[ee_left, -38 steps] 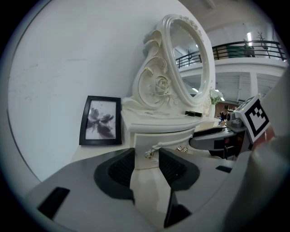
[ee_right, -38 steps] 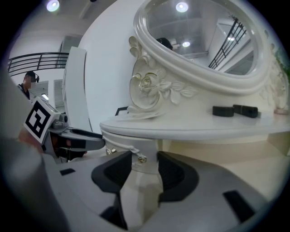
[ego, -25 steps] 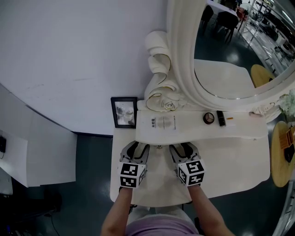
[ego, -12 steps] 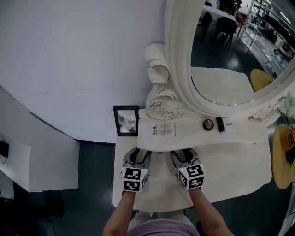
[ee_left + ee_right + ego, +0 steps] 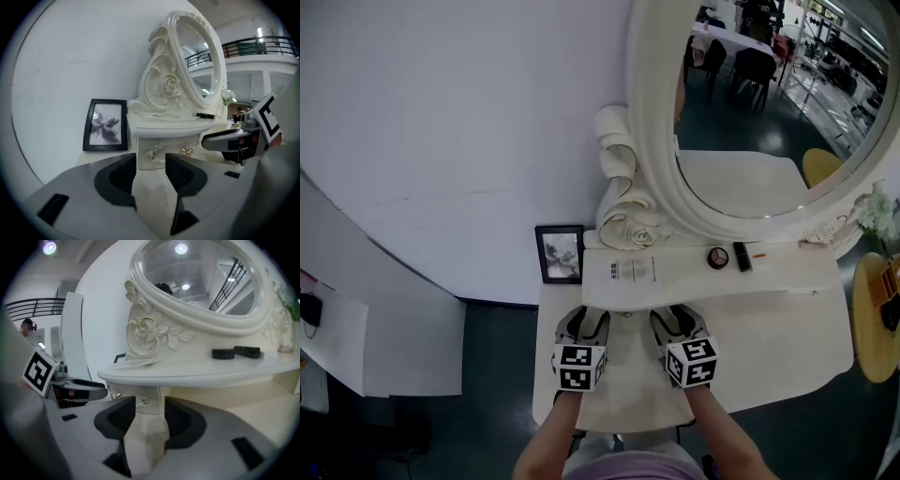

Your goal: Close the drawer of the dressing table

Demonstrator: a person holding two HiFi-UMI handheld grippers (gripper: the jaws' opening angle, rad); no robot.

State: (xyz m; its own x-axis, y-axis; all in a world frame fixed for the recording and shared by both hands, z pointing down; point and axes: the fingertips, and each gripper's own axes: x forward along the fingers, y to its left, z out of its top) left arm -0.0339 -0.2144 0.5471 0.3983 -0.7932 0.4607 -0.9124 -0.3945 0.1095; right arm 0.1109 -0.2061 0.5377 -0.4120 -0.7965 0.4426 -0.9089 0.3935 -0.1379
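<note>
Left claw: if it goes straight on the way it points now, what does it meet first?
Most likely the white drawer front with small gold knobs under the cream shelf, dead ahead of the left claw, whose jaws stand apart, empty, and have just opened further. How near is unclear.

From up top, the shelf (image 5: 684,278) overhangs the drawer (image 5: 168,146), so your head view hides its front; only the gripper views show it. The mirror (image 5: 750,141) runs off the top and right edges, and your forearms (image 5: 546,442) are cut off at the bottom. The print on the white sheet (image 5: 630,270) is too tiny to read. The framed picture (image 5: 562,254) is just a smudge.
</note>
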